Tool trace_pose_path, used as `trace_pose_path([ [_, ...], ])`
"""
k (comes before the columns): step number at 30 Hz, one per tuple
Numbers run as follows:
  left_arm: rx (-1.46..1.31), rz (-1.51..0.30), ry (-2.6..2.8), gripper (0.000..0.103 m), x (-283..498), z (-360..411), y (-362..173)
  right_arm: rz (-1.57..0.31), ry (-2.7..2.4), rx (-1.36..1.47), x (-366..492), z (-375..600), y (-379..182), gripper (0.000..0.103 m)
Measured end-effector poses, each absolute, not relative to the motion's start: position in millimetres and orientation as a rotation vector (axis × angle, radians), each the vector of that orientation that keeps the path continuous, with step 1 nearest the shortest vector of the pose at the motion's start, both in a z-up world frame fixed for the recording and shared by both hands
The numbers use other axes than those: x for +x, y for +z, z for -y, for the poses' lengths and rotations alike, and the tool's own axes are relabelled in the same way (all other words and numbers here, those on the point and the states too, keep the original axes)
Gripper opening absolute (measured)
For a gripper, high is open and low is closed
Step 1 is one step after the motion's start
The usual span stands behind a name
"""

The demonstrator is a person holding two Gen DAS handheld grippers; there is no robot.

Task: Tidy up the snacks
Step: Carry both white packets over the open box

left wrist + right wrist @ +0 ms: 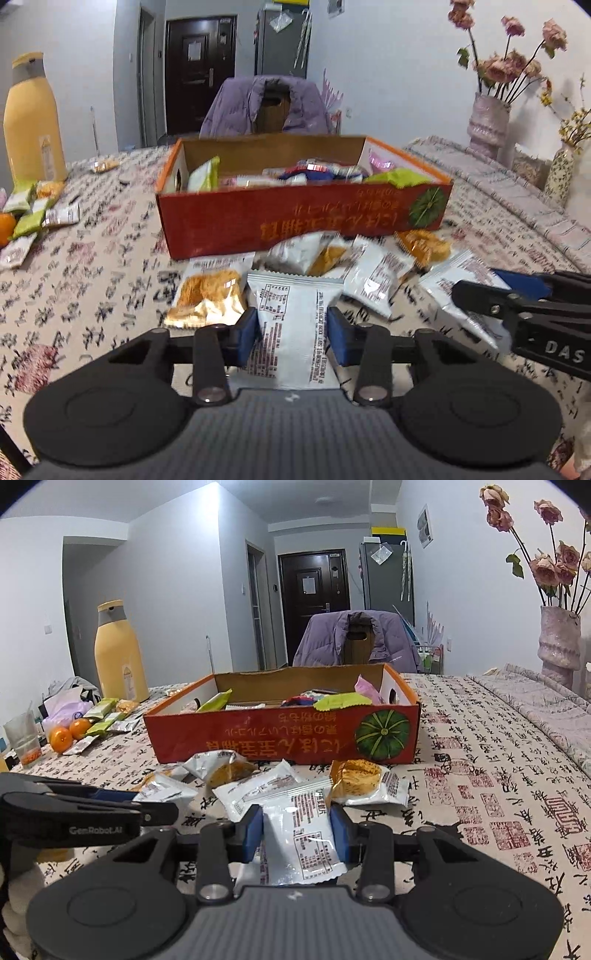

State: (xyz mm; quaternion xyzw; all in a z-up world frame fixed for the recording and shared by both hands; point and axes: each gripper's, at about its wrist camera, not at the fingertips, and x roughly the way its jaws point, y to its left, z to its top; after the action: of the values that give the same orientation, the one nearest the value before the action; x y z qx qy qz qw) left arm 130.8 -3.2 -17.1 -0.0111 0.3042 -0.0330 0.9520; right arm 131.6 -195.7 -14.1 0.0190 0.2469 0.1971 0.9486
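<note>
Item 1: my left gripper (291, 334), bottom centre of the left wrist view, levelled low over the table and aimed at the box. Its blue pads (248, 334) pinch a silver snack packet (291, 325), printed back facing up, the packet standing out past the fingertips.

Item 2: my right gripper (297, 830), bottom centre of the right wrist view, in the same low, level pose. Its pads (254, 830) are clamped on a white snack packet (303, 843), tilted slightly, print side up. In the left view this gripper enters from the right edge (524, 310); in the right view the left one enters from the left edge.

Item 3: red cardboard box (295, 218), centre of frame, open top, part filled with mixed wrappers, a green packet (341, 701) among them.

Item 4: loose packets (255, 790) scattered on the patterned tablecloth (498, 775) just in front of the box, several showing orange-brown cakes (207, 291).

Item 5: second small heap of packets (33, 218), left edge, beside two oranges (61, 738) and a yellow bottle (33, 122).

Item 6: vase of dried roses (487, 125), upper right.
</note>
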Motion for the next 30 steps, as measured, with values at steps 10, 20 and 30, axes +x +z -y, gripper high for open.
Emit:
trace_pose_path([
  [10, -0.006, -0.483, -0.036, 0.041, 141, -1, 30, -0.413, 0.399, 0.03, 147, 195, 16, 0.039],
  [20, -0.001, -0.41, 0.02, 0.041, 184, -9, 62, -0.339, 0.389, -0.009, 192, 183, 49, 0.039],
  [30, -0.03, -0.408, 0.076, 0.041, 242, -16, 69, -0.326, 0.407, -0.043, 256, 150, 69, 0.039],
])
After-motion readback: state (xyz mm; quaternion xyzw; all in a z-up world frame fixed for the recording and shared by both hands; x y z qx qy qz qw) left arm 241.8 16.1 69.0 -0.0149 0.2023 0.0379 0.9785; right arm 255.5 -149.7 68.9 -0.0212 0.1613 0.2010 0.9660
